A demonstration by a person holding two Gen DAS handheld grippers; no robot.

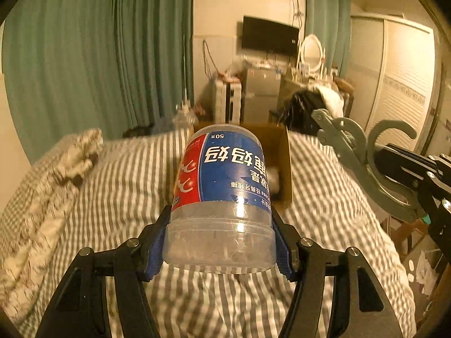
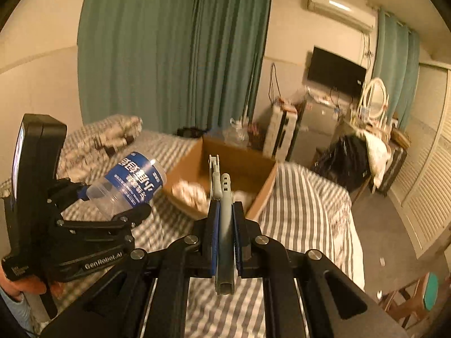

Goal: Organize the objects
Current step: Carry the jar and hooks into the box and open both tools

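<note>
My left gripper [image 1: 220,242] is shut on a clear plastic jar with a blue and red label [image 1: 225,180], held upside down above the striped bed; the jar also shows in the right wrist view [image 2: 132,183]. My right gripper [image 2: 225,231] is shut on grey metal pliers [image 2: 222,197], whose curved handles show in the left wrist view [image 1: 363,152]. An open cardboard box [image 2: 253,166] sits on the bed ahead of both grippers, with crumpled light things inside. It is partly hidden behind the jar in the left wrist view [image 1: 284,152].
The bed has a grey striped cover [image 1: 118,186] and a checked pillow [image 1: 56,169] at the left. Green curtains [image 2: 169,56] hang behind. A TV [image 2: 335,70], drawers, a mirror and a wardrobe [image 2: 428,169] stand at the right. A chair [image 2: 417,290] is beside the bed.
</note>
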